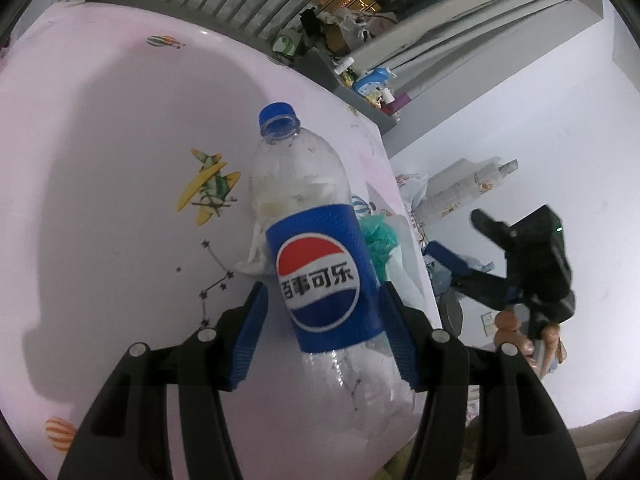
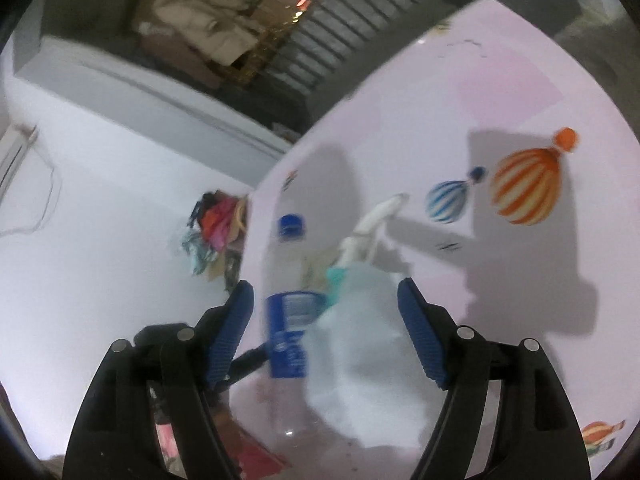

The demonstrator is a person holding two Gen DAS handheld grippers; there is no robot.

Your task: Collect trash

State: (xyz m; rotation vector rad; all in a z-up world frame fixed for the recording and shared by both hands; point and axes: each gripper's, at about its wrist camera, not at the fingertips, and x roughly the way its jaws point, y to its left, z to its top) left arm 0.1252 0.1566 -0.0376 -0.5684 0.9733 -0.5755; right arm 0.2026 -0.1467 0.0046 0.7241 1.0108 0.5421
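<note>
Blue-labelled Pepsi bottle (image 1: pixel 320 280) stands between the left gripper's (image 1: pixel 320 336) wide jaws, ungripped; right gripper's (image 2: pixel 326 332) blurred view shows open, empty jaws.

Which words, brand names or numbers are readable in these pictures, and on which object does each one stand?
"百事可乐": on the blue label of the plastic bottle, under the red, white and blue Pepsi globe.
Print on the same bottle's label in the right wrist view: too blurred to read.
Nothing else is legible.

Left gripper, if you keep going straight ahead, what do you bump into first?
Most likely the Pepsi bottle. It already stands between the open fingers of the left gripper, so going on would meet its blue label first.
</note>
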